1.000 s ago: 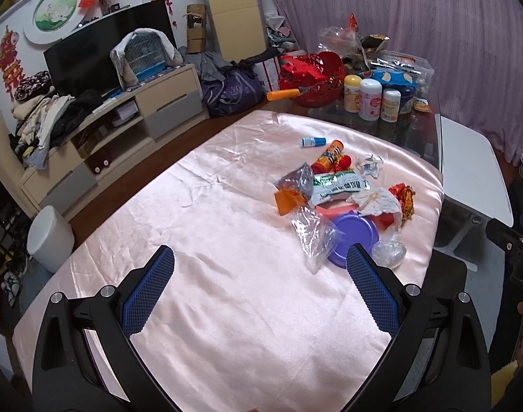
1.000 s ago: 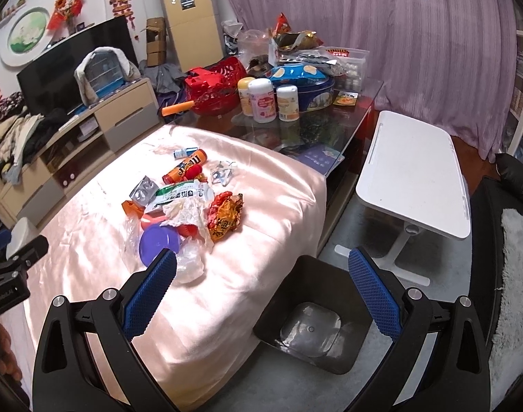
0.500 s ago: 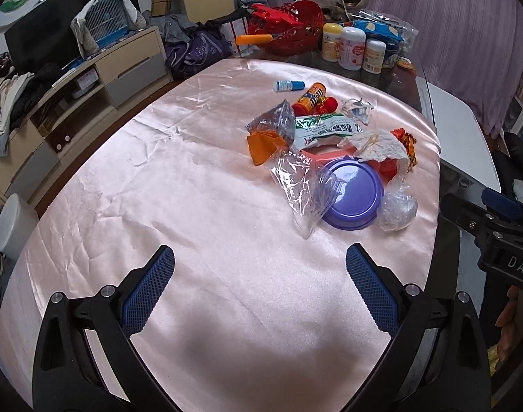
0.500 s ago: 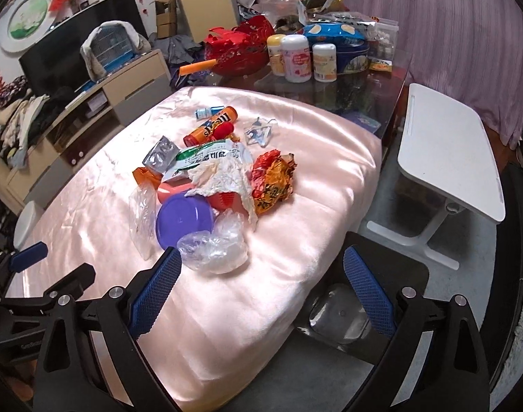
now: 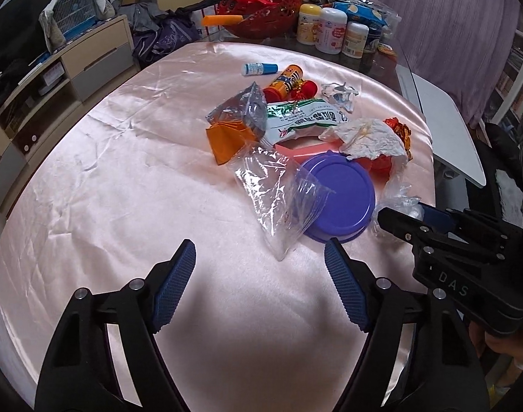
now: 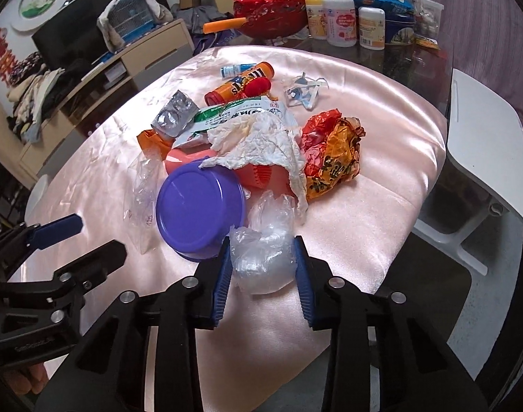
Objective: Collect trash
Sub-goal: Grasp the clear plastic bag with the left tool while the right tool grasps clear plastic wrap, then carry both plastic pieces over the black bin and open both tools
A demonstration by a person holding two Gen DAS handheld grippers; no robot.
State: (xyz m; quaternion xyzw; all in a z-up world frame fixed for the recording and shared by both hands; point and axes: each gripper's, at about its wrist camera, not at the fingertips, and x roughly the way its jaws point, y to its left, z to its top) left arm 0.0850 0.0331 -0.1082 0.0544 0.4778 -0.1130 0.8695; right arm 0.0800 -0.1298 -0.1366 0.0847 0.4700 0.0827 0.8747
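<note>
While the crumpled clear bag lies on the pink cloth at the near edge of the trash pile, the right gripper stands around it, one blue pad on each side. The pads look to touch the plastic or nearly so, but I cannot tell if they already press it. I judge the step to be the first pick: the jaws need to close fully on the bag, then lift it away toward a bin, which is not in view now.

At about 10 o'clock from the bag sits the purple lid, touching it; at 12 o'clock is the white tissue, at 1 o'clock the red-orange wrapper.

The left gripper hovers wide apart over bare cloth, holding nothing; the flat clear bag lies just ahead of it at 12 o'clock.
</note>
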